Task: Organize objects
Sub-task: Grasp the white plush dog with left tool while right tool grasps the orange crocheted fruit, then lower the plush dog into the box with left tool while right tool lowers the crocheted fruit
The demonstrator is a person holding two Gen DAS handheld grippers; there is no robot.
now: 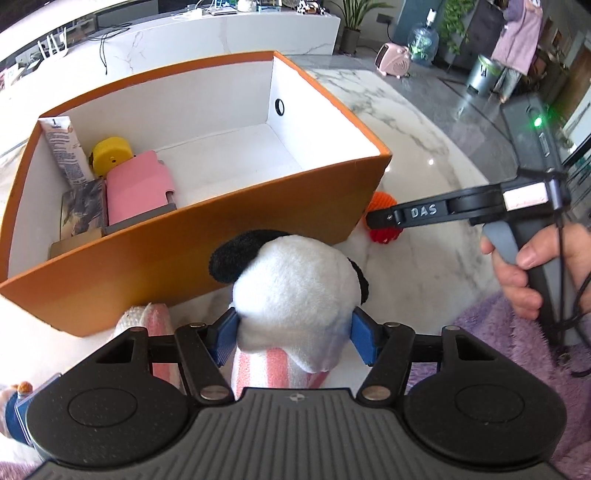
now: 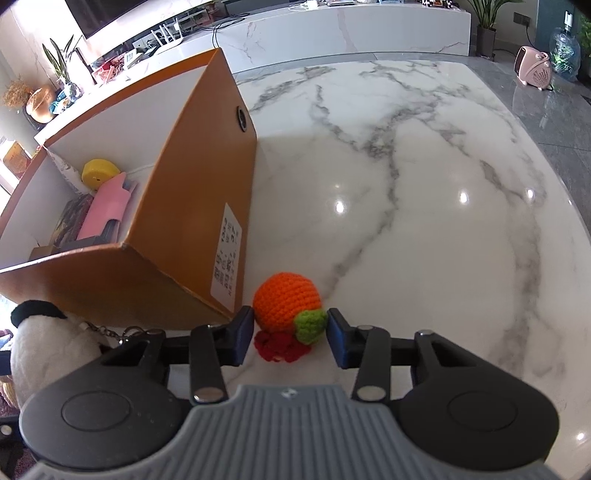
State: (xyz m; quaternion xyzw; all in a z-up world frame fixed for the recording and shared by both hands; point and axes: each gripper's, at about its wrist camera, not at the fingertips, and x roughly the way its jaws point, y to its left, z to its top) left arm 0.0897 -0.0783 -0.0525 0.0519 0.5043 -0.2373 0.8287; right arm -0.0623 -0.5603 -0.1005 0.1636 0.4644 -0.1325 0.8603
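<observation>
Bright daylight, tabletop glare, fisheye-bent edges

Home living room. Marble table (image 2: 424,192), long white media console (image 2: 351,33) with router (image 2: 168,35), TV above. Potted plants (image 2: 487,22), pink heater (image 2: 535,72), water jug (image 1: 423,42) on grey tile floor.

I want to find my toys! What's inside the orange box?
Inside the orange box are a yellow round thing, a pink case, a white tube and a dark patterned packet. Whatever lies underneath them is hidden.
</observation>
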